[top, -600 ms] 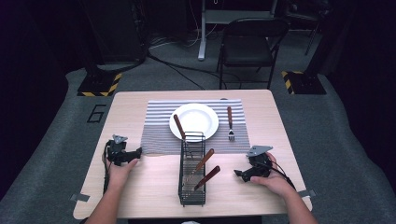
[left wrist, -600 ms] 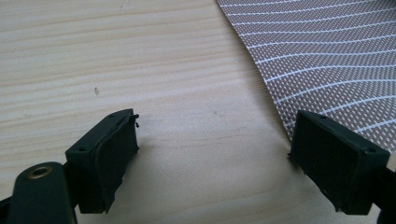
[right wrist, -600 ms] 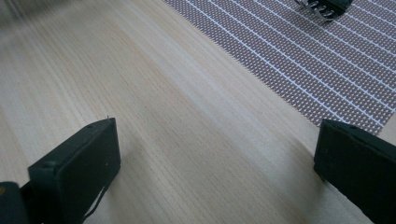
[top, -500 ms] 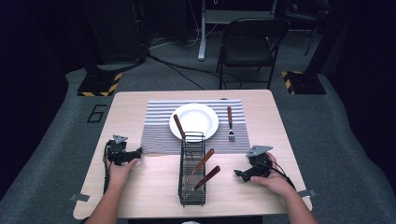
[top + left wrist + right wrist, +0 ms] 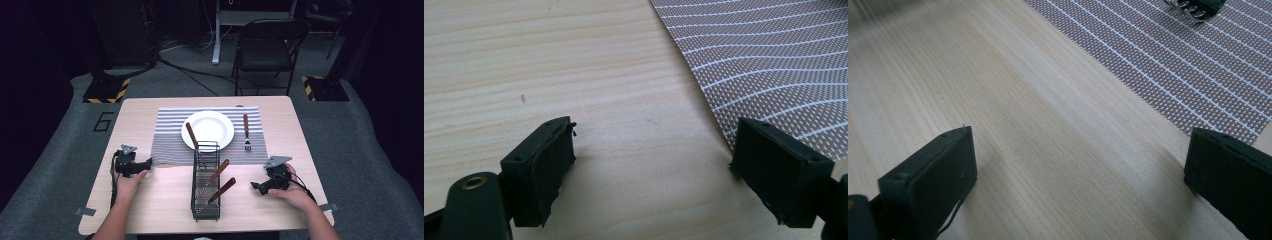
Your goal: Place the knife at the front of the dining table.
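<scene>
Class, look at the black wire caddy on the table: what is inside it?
Inside the caddy, two utensils with brown handles lean, handles up. Their working ends are hidden among the wires, so their type is unclear.

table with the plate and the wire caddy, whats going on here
A person rests a left gripper and a right gripper on the table, both open and empty. Between them stands a wire caddy with two wooden-handled utensils. On the placemat behind are a plate, a knife and a fork.

Single readable mark: numeral "6" point(image 5: 102, 121) on grey floor left of table point(image 5: 135, 112).
</scene>
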Demonstrator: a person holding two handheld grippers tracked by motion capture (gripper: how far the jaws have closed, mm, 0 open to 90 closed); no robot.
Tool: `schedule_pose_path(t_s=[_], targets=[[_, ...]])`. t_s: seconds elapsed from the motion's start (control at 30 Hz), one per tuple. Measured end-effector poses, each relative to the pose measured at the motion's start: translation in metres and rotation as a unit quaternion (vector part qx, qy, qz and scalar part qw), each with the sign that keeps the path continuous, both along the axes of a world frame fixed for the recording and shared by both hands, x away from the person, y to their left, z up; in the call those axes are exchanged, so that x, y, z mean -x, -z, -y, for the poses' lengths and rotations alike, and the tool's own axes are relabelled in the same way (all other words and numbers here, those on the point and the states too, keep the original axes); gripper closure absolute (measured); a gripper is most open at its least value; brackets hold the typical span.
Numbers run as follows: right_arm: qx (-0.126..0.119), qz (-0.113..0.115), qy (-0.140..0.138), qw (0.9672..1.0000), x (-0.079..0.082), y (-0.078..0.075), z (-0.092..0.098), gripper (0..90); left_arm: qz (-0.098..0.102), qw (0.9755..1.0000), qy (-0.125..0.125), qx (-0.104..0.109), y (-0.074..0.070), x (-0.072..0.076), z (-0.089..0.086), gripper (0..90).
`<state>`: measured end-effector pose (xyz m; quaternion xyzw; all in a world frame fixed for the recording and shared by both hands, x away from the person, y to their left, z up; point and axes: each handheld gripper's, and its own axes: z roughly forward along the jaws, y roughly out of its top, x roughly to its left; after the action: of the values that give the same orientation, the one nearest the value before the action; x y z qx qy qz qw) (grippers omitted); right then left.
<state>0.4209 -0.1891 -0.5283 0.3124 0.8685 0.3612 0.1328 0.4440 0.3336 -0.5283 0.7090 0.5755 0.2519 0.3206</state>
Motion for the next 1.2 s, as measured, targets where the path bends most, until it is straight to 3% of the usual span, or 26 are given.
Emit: schedule_pose_path(t_s=[0.27,0.4,0.57,0.8,0.83,1.2], targets=[[0.0,-0.004,0.0,1.0,0.0,0.0,0.0,0.0,-0.002,1.0,-0.001,0.001,-0.001,0.0,0.001,18.4],[-0.001,-0.003,0.0,1.0,0.0,0.0,0.0,0.0,-0.004,1.0,0.004,0.0,-0.003,0.001,0.002,25.6],[0.0,-0.004,0.0,1.0,0.0,0.0,0.0,0.0,-0.006,0.9998,0.002,0.02,-0.007,0.003,0.001,29.3],[0.0,-0.004,-0.001,1.0,0.0,0.0,0.0,0.0,0.012,0.9999,0.005,0.01,-0.024,0.013,0.011,33.3],[-0.001,-0.004,-0.001,1.0,0.0,0.0,0.0,0.0,0.005,0.9999,0.01,0.006,-0.026,0.014,0.011,33.2],[0.0,-0.004,-0.001,1.0,0.0,0.0,0.0,0.0,-0.001,0.9991,0.031,0.03,-0.04,0.023,0.023,39.6]])
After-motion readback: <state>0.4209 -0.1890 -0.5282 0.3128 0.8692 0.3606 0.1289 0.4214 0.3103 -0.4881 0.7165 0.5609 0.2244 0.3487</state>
